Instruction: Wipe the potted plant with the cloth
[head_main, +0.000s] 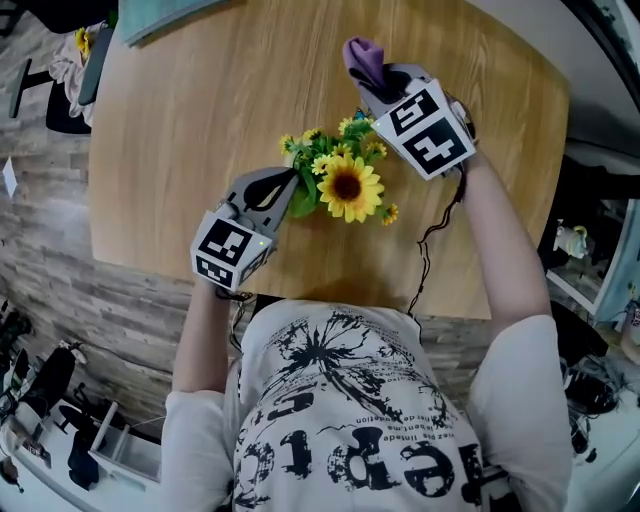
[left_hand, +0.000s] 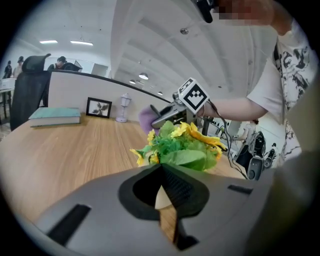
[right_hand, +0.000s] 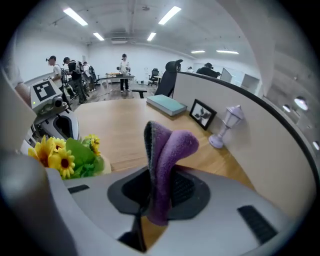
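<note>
A small potted plant (head_main: 345, 182) of yellow sunflowers and green leaves stands close to the near edge of the light wooden table (head_main: 180, 120), about midway along it. The left tool (head_main: 290, 188) has its 2 jaws pressed together, with the tips at the plant's left-side leaves. The right tool (head_main: 375, 92) pinches a folded purple fleece cloth (head_main: 364, 58) just beyond the plant, towards the far edge.

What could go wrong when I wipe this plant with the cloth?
1. The cloth stands folded above the right gripper's jaws, so the hard jaws, not the cloth, may hit the plant's petals.
2. The left gripper is shut beside the plant. Whether it holds the plant steady is unclear, so a push might tip it.
</note>
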